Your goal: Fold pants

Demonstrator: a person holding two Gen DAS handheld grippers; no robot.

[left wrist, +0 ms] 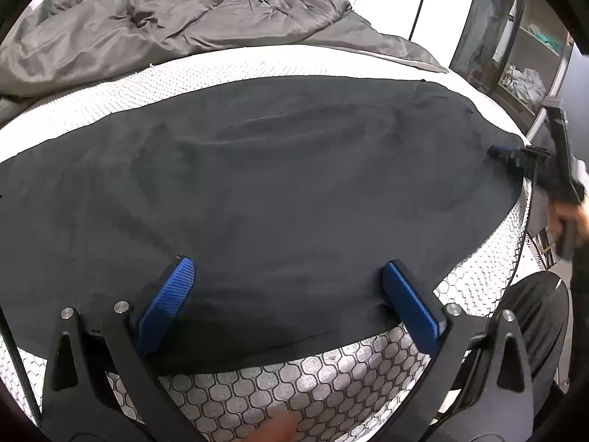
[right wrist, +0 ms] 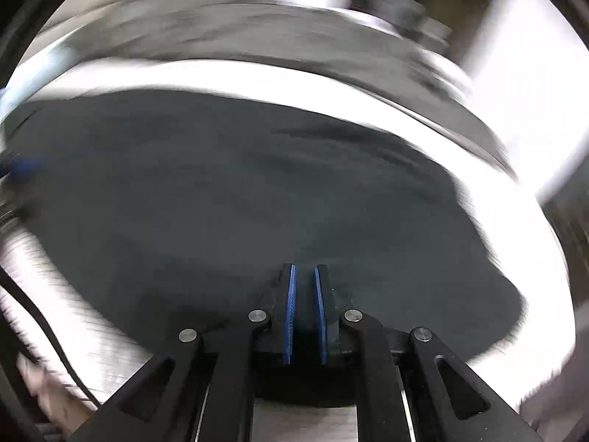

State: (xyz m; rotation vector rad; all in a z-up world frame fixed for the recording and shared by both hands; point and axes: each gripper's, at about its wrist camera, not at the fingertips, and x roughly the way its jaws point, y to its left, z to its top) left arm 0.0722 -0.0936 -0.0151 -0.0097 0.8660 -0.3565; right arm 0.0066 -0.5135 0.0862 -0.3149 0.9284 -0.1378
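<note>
One pair of black pants (left wrist: 257, 184) is lying flat along the mattress (left wrist: 313, 379) front edge. The left gripper (left wrist: 287, 294) is hanging wide apart over it; the right gripper (right wrist: 304, 294) is pinching its cloth.

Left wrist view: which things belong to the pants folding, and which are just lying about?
In the job:
black pants spread on the mattress
left gripper, jaws wide apart
right gripper, jaws nearly together

Lying about:
grey duvet
shelf unit

Right gripper (right wrist: 305, 276) fingers (right wrist: 289, 313) nearly closed over dark pants (right wrist: 221, 202); view motion-blurred.
</note>
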